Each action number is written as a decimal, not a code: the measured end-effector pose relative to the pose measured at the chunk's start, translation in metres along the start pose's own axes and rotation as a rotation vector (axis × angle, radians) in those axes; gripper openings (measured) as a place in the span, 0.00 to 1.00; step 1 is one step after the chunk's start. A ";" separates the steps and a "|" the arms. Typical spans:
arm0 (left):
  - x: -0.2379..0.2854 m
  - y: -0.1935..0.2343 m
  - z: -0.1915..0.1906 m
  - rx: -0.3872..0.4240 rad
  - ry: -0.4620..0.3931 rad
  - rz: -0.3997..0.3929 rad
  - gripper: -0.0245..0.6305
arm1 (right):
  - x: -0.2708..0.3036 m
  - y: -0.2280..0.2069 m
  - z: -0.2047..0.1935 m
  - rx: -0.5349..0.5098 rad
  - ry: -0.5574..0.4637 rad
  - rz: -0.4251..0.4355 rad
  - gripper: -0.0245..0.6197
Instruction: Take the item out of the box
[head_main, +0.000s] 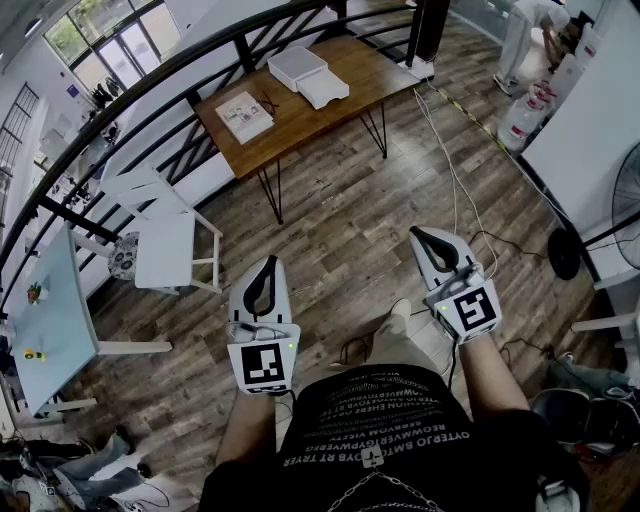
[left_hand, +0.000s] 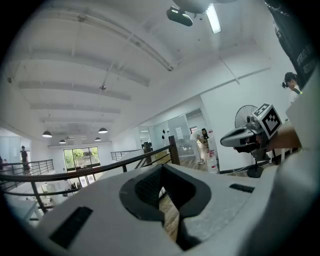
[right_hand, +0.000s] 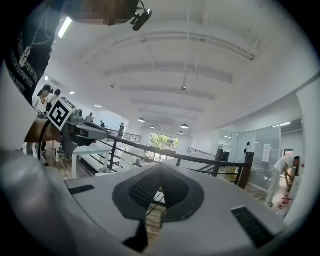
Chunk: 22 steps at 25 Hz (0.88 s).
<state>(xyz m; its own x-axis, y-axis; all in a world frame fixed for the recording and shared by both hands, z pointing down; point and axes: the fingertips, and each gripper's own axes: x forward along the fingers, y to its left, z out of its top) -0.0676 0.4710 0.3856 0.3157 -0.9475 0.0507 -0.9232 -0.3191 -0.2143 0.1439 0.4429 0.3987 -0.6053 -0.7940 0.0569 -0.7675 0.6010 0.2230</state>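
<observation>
The left claw (head_main: 266, 265) and right claw (head_main: 420, 235) are both pressed together and empty, held low before the person, well apart from the white boxes (head_main: 308, 78) on the far desk (head_main: 300, 120). The approach likely comes first: step close, then spread a claw before reaching in.

Upper centre of the frame, ahead of me: a brown wooden table on thin black metal legs (head_main: 300, 118) stands on the dark plank wood floor (head_main: 340, 230). On its top lie a flat white rectangular box (head_main: 297, 68), a second flat white box (head_main: 323, 90) just beside it, and, apart at the left end, a white square booklet (head_main: 244, 116).
</observation>
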 end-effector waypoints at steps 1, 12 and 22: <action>-0.005 -0.001 0.001 -0.006 0.000 -0.004 0.04 | -0.005 0.004 0.001 0.002 0.007 0.002 0.03; -0.021 -0.004 -0.007 -0.037 0.018 -0.037 0.04 | -0.031 0.016 -0.002 0.035 0.090 -0.038 0.05; 0.039 0.002 0.001 -0.038 -0.020 -0.031 0.04 | 0.024 -0.028 -0.028 0.088 0.114 -0.009 0.22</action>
<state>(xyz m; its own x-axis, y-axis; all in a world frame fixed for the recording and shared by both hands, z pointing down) -0.0569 0.4338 0.3858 0.3483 -0.9367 0.0368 -0.9204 -0.3492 -0.1760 0.1572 0.4045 0.4213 -0.5740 -0.8018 0.1666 -0.7915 0.5953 0.1383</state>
